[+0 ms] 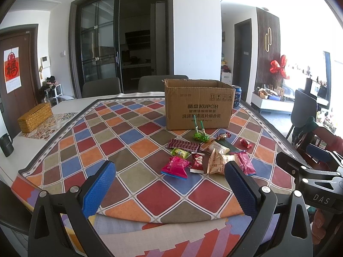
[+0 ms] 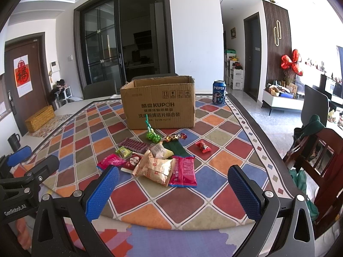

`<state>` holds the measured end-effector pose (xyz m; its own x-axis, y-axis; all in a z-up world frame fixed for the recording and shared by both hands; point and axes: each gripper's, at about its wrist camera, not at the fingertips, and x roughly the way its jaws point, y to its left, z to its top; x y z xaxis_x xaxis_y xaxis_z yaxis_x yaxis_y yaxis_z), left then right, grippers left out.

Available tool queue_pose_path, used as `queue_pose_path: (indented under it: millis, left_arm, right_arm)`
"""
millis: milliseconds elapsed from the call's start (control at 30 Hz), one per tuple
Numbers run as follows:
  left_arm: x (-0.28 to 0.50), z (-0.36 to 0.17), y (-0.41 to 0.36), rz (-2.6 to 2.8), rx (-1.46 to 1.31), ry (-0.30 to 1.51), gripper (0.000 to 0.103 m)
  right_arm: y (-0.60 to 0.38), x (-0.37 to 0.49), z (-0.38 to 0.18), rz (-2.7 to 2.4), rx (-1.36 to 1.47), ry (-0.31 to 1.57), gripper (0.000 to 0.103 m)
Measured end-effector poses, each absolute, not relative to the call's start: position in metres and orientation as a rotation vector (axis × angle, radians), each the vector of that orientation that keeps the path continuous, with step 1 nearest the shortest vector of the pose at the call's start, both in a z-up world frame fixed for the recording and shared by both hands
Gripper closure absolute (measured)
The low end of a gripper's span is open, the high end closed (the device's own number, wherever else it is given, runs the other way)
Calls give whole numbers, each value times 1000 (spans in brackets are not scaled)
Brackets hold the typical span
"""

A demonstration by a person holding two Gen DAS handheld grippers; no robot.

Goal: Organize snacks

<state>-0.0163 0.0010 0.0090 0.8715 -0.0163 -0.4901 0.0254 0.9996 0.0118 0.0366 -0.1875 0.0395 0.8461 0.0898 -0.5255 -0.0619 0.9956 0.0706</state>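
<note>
An open cardboard box (image 1: 198,103) (image 2: 158,105) stands on the patterned tablecloth. In front of it lies a loose pile of snacks: a pink packet (image 1: 176,167) (image 2: 110,161), beige packets (image 1: 216,161) (image 2: 159,167), a magenta packet (image 1: 245,163) (image 2: 184,171), a brown striped bar (image 1: 183,145) (image 2: 134,145), green lollipops (image 1: 200,136) (image 2: 152,136) and a red candy (image 1: 245,143) (image 2: 203,146). My left gripper (image 1: 169,189) is open and empty near the table's front edge. My right gripper (image 2: 173,192) is open and empty, just short of the pile.
A Pepsi can (image 2: 219,92) (image 1: 236,96) stands right of the box. A woven yellow box (image 1: 35,117) and a black mug (image 1: 6,144) sit at the table's left. Chairs stand behind the table and a wooden chair (image 2: 321,160) at the right.
</note>
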Motion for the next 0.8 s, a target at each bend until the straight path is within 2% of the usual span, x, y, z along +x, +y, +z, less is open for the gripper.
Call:
queue_pose_path:
  millis: [467, 800]
  left_arm:
    - [-6, -1, 2, -28, 17, 543, 0]
    - [34, -14, 4, -42, 65, 585, 1]
  right_arm:
    - [-183, 45, 29, 116, 53, 613, 1]
    - [-168, 84, 15, 171, -90, 656, 1]
